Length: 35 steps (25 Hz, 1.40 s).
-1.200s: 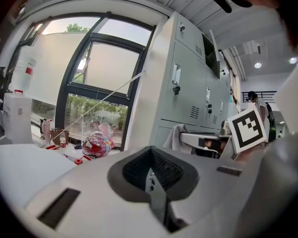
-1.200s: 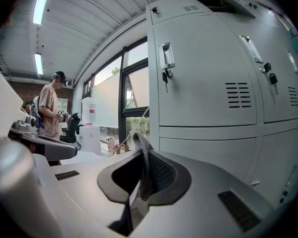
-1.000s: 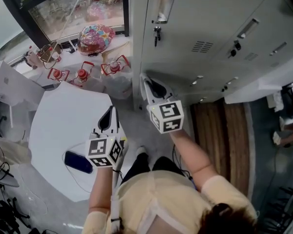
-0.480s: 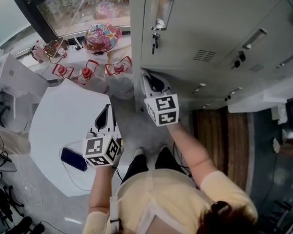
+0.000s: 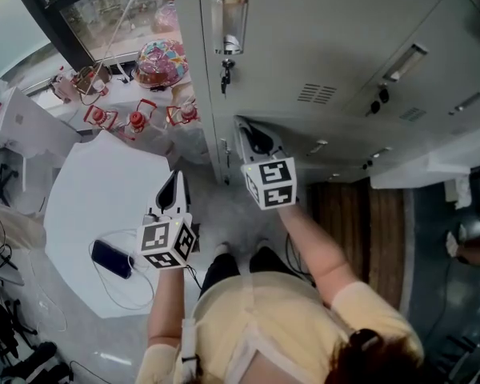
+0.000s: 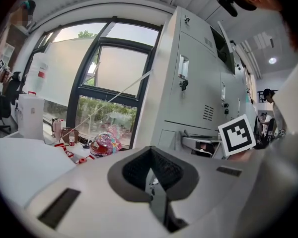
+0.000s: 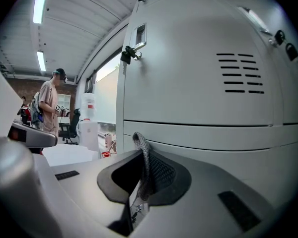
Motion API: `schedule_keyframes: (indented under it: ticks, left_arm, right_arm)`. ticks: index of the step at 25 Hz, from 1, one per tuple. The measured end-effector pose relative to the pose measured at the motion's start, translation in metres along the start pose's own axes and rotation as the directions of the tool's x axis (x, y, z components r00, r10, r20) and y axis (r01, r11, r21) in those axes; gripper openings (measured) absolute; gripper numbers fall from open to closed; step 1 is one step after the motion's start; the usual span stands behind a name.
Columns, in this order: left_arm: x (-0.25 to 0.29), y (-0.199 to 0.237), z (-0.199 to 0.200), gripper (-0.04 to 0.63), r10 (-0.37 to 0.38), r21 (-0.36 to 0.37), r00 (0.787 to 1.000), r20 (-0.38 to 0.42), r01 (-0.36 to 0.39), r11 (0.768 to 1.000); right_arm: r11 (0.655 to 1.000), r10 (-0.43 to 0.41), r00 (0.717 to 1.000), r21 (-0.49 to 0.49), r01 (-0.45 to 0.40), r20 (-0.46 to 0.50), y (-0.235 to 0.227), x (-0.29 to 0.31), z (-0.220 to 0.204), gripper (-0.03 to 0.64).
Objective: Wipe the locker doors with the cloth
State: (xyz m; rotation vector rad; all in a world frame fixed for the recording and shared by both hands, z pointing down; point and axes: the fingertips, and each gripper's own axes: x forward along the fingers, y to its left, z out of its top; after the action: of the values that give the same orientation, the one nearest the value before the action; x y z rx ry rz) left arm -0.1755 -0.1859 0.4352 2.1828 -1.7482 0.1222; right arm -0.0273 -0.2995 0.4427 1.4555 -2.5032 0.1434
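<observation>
- Judging by the pose, we are lining up a wipe. The right gripper [image 5: 253, 137] points at the grey locker doors [image 5: 336, 30], just below the vent slots [image 5: 316, 94] of the upper door. We cannot tell whether its tip touches the metal.
- In the right gripper view its jaws are drawn together with no gap, and a narrow grey meshed strip [image 7: 140, 150] stands up from between them. It may be a pinched fold of the cloth or only a jaw pad; we cannot say which.
- We see no cloth plainly in any view. Nothing hangs from either gripper in the head view, and nothing of the kind lies on the white table [image 5: 84, 206]. If the cloth is here at all, it is that strip nipped between the right jaws, facing the door.
- The left gripper [image 5: 174, 184] hangs by the table's edge, well apart from the lockers. Its jaws are closed together on nothing.
- To wipe well, we would want a good pad of fabric proud of the jaw tips, pressed flat and lightly, and drawn in long overlapping strokes across each door.
- We would steer round the key [image 5: 223, 77] hanging in the lock, since fabric could snag there.
- With so little fabric showing, we judge that the hard tips might scrape the paint, so the grip is worth checking first.
</observation>
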Motion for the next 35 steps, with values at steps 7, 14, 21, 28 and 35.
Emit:
schedule_keyframes:
  ticks: [7,14,21,28,35]
  left_arm:
    - [0.019,-0.030,0.001,0.002,-0.033,0.015,0.999,-0.001,0.033,0.999]
    - [0.033,-0.052,0.003,0.002,-0.060,0.032,0.998,-0.007,0.060,0.998]
    - [0.048,-0.073,0.000,0.002,-0.093,0.040,0.995,-0.021,0.093,0.995]
    - [0.061,-0.092,-0.004,0.002,-0.122,0.049,0.992,-0.037,0.124,0.991]
    - [0.068,-0.100,-0.005,0.002,-0.135,0.051,0.990,-0.042,0.137,0.989]
  right_arm:
    - [1.000,-0.025,1.000,0.001,0.025,-0.001,-0.032,-0.014,-0.007,0.020]
    - [0.999,-0.053,0.999,0.003,0.053,-0.002,-0.060,-0.028,-0.011,0.020]
    - [0.995,-0.098,0.995,0.012,0.098,-0.016,-0.091,-0.042,-0.021,0.020]
    - [0.989,-0.147,0.988,0.014,0.148,-0.037,-0.122,-0.057,-0.031,0.020]
    - [0.982,-0.187,0.981,0.019,0.188,-0.040,-0.144,-0.066,-0.037,0.020]
